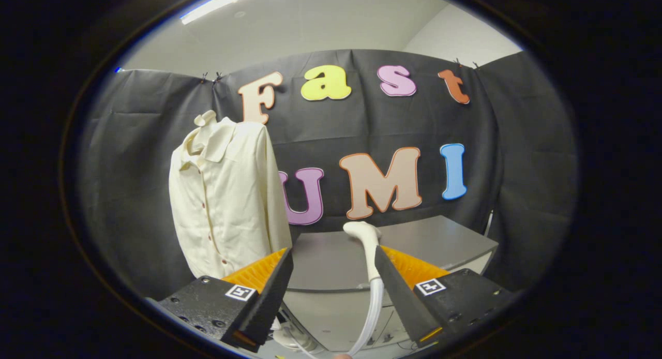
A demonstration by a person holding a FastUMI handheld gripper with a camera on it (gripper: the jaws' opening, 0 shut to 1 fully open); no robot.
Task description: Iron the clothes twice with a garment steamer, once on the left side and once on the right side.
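Observation:
A cream button-up shirt (227, 193) hangs upright against the black cloth wall, beyond my left finger and a little to its left. The white steamer head (366, 237) stands between my fingers, close against the inner side of the right finger (393, 281). Its pale hose (373, 307) runs down from it between the fingers. My gripper (333, 255) is open wide, and the left finger (271, 284) stays well apart from the steamer head. The left finger hides the shirt's lower hem.
A grey cabinet top (439, 240) lies just beyond the fingers, right of the shirt. A white rounded part (292, 338), perhaps the steamer's base, shows low between the fingers. The black cloth wall closes the space behind.

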